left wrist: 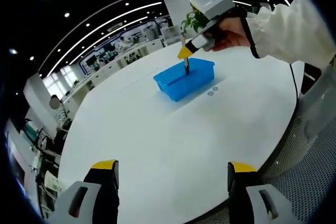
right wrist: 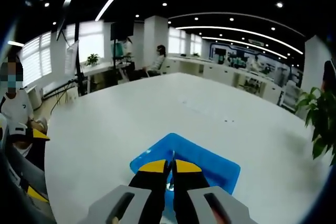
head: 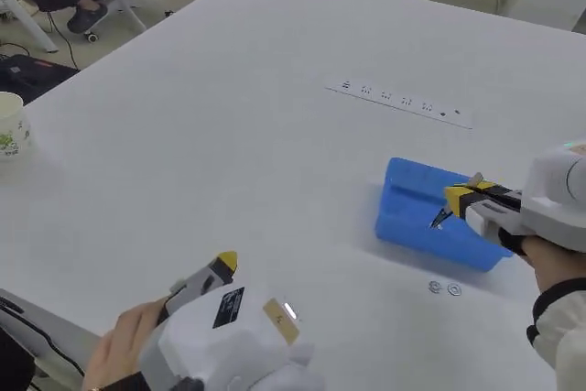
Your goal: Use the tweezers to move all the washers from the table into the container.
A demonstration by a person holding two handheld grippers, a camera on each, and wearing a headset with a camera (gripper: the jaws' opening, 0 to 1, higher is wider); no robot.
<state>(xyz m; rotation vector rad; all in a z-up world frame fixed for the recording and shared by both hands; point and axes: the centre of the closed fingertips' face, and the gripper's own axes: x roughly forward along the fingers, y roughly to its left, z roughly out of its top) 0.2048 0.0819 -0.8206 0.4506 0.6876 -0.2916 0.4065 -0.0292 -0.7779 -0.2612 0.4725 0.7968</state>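
The right claw (head: 462,197) pinches the tweezers (head: 441,218), tips dipping into the blue container (head: 403,231) just under it. Two washers (head: 444,288) lie on the worktop (head: 229,135) near that claw, so I'd say work remains. The left claw (left wrist: 173,166) hangs spread.

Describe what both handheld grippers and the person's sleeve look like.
The left gripper has a bulky white body and grey fingers with black inner faces and yellow tips. In the head view its housing carries a black label and a tan sticker. The right gripper is built alike: white body, black fingers, yellow tips. The sleeve behind it is white with a dark cuff.
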